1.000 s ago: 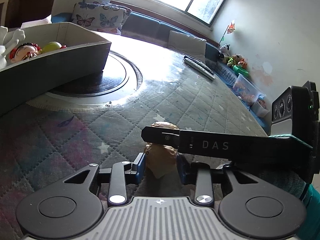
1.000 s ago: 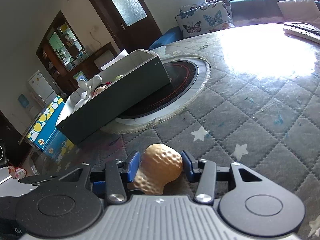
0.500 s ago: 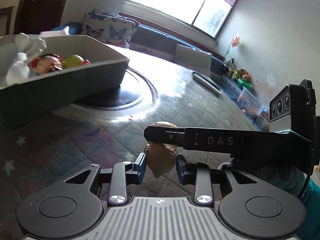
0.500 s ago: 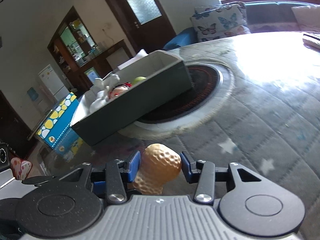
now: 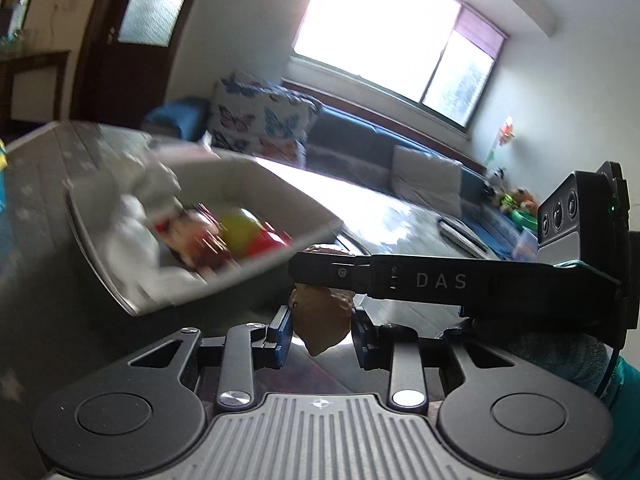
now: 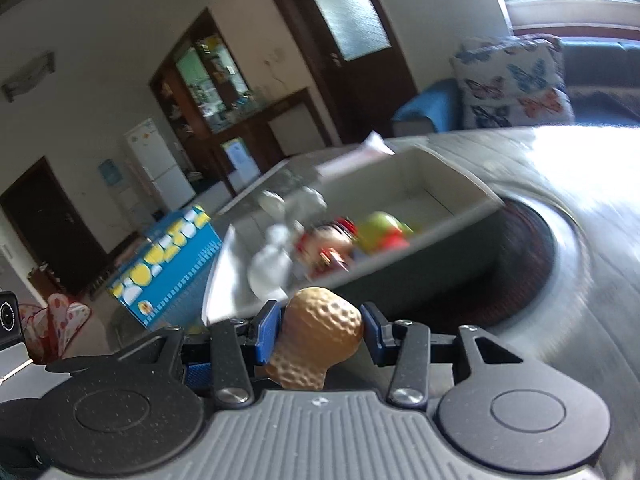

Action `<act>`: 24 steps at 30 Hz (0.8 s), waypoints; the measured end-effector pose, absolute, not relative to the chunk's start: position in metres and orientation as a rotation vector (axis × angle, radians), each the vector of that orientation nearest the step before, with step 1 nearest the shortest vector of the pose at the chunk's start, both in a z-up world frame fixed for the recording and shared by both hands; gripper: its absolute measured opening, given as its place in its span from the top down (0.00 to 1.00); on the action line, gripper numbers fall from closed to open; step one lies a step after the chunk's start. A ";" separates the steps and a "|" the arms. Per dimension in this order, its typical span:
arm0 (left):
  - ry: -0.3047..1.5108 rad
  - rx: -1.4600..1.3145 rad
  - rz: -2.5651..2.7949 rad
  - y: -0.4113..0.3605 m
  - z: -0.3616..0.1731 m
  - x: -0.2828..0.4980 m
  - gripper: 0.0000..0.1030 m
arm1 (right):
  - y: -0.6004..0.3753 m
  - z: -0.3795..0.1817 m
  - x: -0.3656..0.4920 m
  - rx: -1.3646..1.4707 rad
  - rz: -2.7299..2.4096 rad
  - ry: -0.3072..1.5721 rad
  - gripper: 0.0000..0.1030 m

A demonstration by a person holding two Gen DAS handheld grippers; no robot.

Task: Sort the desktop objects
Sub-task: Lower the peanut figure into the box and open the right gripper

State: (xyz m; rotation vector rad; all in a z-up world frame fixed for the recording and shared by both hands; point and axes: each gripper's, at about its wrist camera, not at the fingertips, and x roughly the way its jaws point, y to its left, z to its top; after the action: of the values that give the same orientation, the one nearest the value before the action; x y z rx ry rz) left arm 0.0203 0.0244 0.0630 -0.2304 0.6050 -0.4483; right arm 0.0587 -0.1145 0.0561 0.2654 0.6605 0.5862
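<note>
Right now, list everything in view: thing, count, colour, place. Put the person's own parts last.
peanut toy: one, tan, dimpled, gripped by both tools above the table
tray: one, grey outside, pale inside, on the table ahead
toys in tray: several, white, red, yellow-green, blurred
table cover: one, grey quilted
blue box: one, blue with yellow spots, left of the tray
butterfly cushion: one, white with coloured butterflies, on the sofa
remote: one, grey, far side of the table
left tool: black, blue pads on the peanut
right tool: black, blue pads on the peanut
sleeve: teal
</note>
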 end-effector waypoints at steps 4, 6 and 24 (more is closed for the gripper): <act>0.593 -0.230 -0.406 0.045 0.073 0.043 0.67 | -0.093 0.062 0.088 0.289 0.629 0.655 0.57; 0.586 -0.219 -0.377 0.052 0.077 0.053 0.70 | -0.084 0.062 0.102 0.316 0.643 0.662 0.57; 0.678 -0.212 -0.289 0.080 0.049 0.084 0.75 | -0.056 0.025 0.133 0.385 0.670 0.777 0.65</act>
State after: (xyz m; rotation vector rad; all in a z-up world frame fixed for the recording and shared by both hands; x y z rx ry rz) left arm 0.0845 0.0802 0.0491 -0.2116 0.6780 -0.2892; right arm 0.1332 -0.0564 0.0253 0.3852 0.7767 0.6699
